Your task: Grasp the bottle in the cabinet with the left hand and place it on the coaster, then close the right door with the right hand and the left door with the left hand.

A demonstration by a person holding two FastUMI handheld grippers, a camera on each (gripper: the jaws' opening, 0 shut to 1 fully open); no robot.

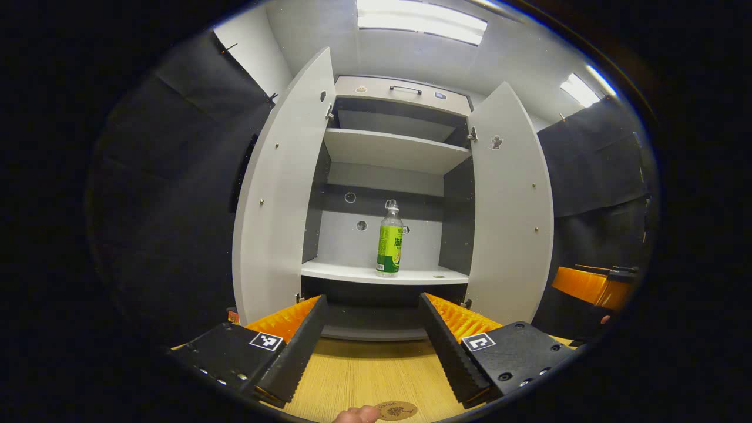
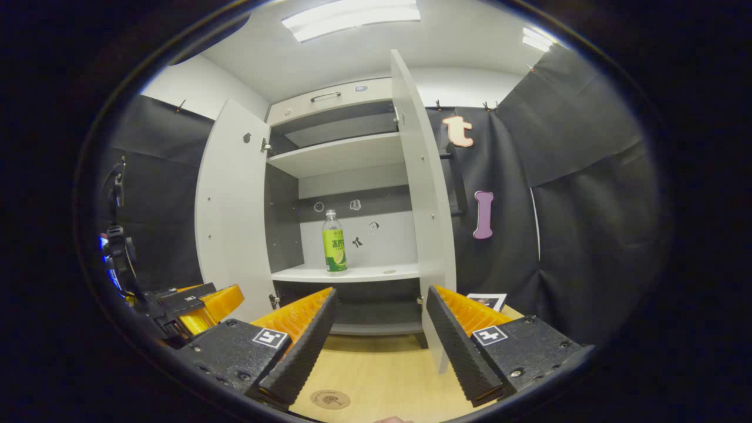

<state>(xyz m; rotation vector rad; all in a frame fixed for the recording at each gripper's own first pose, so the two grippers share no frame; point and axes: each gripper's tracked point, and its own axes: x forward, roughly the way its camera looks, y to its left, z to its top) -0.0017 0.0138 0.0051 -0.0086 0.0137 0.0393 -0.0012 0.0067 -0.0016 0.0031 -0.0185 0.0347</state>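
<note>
Both grippers [image 1: 371, 341] [image 2: 382, 341] wide, empty; bottle [image 1: 389, 241] frame centre, tall: clumsy left reach likely topples it on shelf [image 1: 352, 271].

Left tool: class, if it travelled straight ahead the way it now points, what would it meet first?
Probably the bottle standing on the cabinet's lower shelf. The open left tool points just left of it, so it may instead pass to the cabinet's back wall; depth is unclear.

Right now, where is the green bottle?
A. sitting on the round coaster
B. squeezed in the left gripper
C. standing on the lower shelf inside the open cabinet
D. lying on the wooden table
C: the bottle stands upright on the lower shelf of the cabinet, both doors open, while the left gripper is open over the table.
</note>
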